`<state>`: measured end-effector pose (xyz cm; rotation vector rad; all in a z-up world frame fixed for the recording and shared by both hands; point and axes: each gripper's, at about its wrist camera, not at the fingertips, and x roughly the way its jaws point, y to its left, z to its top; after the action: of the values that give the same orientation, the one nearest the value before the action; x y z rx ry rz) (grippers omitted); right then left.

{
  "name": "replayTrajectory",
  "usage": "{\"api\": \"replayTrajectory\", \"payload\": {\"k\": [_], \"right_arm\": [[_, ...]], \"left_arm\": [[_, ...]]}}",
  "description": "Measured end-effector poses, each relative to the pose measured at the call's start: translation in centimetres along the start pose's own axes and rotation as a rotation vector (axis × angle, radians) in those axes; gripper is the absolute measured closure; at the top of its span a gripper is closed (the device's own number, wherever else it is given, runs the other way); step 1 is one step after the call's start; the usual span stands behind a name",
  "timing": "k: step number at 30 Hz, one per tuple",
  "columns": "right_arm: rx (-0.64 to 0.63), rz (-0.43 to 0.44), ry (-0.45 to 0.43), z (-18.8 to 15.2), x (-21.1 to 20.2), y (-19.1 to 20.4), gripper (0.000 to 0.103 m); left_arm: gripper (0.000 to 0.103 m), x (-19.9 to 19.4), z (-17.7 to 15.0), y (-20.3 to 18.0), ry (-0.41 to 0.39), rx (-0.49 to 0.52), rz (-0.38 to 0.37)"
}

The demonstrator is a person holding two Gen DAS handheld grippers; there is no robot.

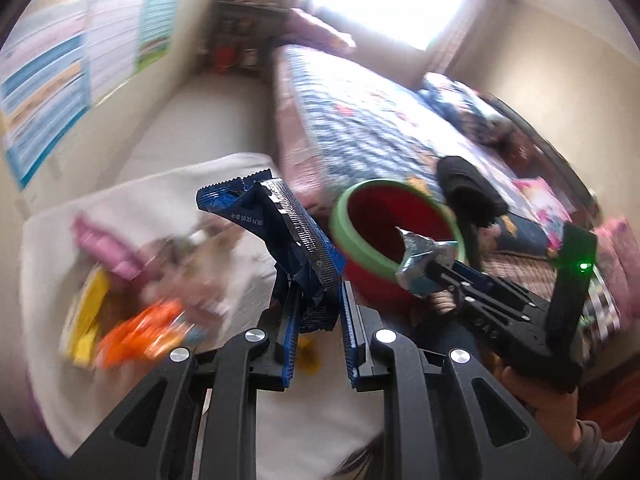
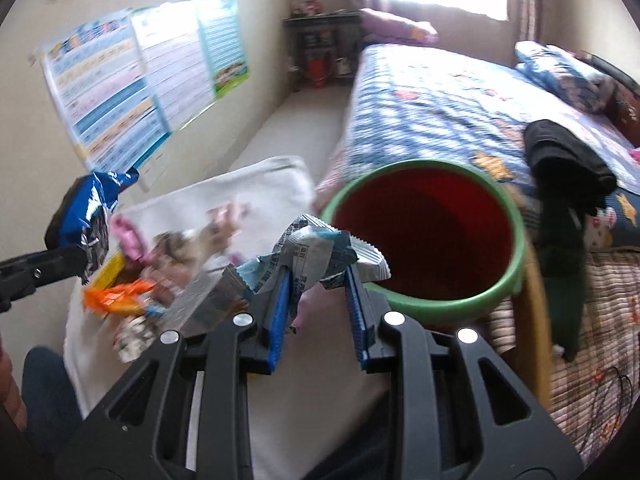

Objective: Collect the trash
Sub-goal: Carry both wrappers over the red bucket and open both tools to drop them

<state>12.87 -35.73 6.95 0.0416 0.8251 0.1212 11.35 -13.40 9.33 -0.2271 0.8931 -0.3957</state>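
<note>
the left hand-held gripper [image 1: 316, 300] is clamped on a crumpled dark blue wrapper [image 1: 280, 236], which stands up out of its blue-padded jaws; the right hand-held gripper [image 2: 320, 292] pinches a silver and light blue wrapper [image 2: 316, 252] the same way, jaws drawn in close around the foil. both point down and toward the red bin with the green rim [image 2: 516, 268], which sits beside the bed [image 2: 432, 108], its open mouth facing up so wrappers can simply be dropped in. the silver wrapper hangs at the near rim of the bin, so that one looks ready for release first, while the blue one is off to the side and needs carrying further across. more trash waits on the white cloth [image 2: 276, 184] over the counter: an orange packet [image 2: 116, 300], a yellow piece [image 2: 110, 272], a pink wrapper [image 2: 126, 236], all blurred. holding each wrapper by one end keeps it clear of the pads for a clean drop
</note>
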Motion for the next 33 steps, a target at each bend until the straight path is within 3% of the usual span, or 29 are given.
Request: {"api": "replayTrajectory", "payload": {"k": [5,9,16,25,26,29,33], "right_arm": [[0.047,-0.067,-0.01,1.7,0.6,-5.1,0.076],[0.071,-0.081,0.002,2.4,1.4,-8.1,0.076],[0.086,-0.083,0.021,3.0,2.5,-11.1,0.076],[0.078,-0.073,0.052,3.9,4.4,-13.4,0.075],[0.076,-0.07,0.058,4.0,4.6,-13.5,0.075],[0.068,-0.069,0.079,3.9,5.2,-13.7,0.053],[0.052,-0.084,0.09,3.2,5.4,-13.7,0.029]], "left_arm": [[0.086,3.8,3.1,-4.0,0.034,0.092,-0.132],[0.086,7.5,4.5,-6.7,0.082,0.138,-0.18],[0.084,13.1,6.0,-9.4,0.156,0.145,-0.218],[0.081,16.7,6.8,-10.8,0.215,0.139,-0.236],[0.075,17.2,6.9,-10.9,0.218,0.132,-0.236],[0.023,17.8,7.1,-10.6,0.223,0.107,-0.247],[0.016,18.4,6.7,-9.8,0.235,0.08,-0.242]]}}
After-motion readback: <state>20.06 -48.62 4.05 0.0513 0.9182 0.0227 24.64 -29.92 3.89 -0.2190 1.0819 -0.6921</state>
